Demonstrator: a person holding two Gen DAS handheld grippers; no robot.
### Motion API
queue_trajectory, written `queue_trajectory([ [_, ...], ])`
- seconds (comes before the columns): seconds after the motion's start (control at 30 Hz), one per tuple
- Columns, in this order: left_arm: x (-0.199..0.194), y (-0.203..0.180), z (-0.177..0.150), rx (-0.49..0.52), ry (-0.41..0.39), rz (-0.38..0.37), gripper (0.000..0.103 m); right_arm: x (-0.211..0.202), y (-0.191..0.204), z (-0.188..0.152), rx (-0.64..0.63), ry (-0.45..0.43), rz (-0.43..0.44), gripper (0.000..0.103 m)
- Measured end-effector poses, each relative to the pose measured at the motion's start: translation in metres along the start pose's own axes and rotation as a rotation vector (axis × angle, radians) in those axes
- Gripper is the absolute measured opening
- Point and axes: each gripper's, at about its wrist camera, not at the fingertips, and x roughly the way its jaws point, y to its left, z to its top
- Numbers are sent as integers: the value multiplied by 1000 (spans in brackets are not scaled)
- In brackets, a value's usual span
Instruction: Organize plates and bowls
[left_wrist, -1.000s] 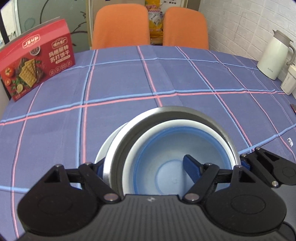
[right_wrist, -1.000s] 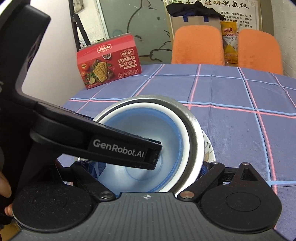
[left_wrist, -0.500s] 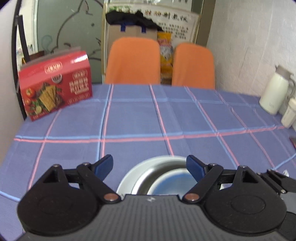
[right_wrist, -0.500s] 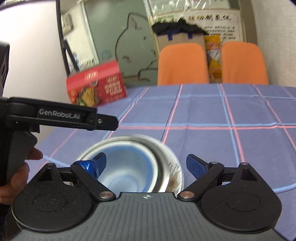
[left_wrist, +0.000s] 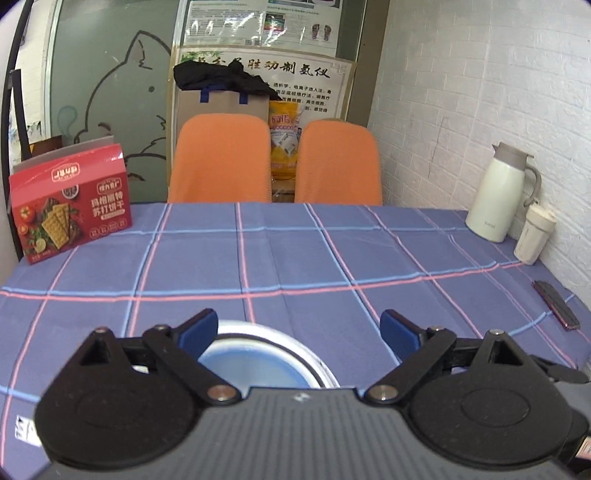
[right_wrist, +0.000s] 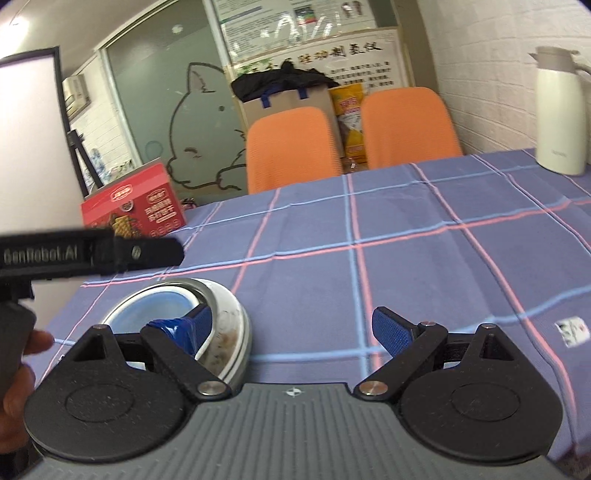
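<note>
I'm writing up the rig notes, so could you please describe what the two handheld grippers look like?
Both match: the left gripper and right gripper each have a grey ribbed body, two round black discs, black linkage arms with silver pivot pins, and blue textured fingertips. In the right wrist view, the left gripper's black side reads "GenRobot.AI" in white.

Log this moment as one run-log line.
left gripper: open, empty | right gripper: open, empty | blue bowl nested in steel bowl on tablecloth | stack unheld
</note>
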Motion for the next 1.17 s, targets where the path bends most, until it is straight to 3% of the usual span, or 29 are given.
queue_trajectory([
  [0.3, -26, -21, -41, -49, 10, 48, 93, -53, -3, -22, -49, -97, -71, 81],
  [0.53, -55, -35, -77, -1, 3, 98, 93, -79, -1, -48, -50, -110, -95, 81],
  [0.7, -66, -34, -97, 6, 1, 123, 93, -77, 8, -63, -132, -64, -181, 81],
  [1.17, -72, -24, -111, -21, -18, 147, 93, -71, 23, -82, -192, 9, -147, 81],
])
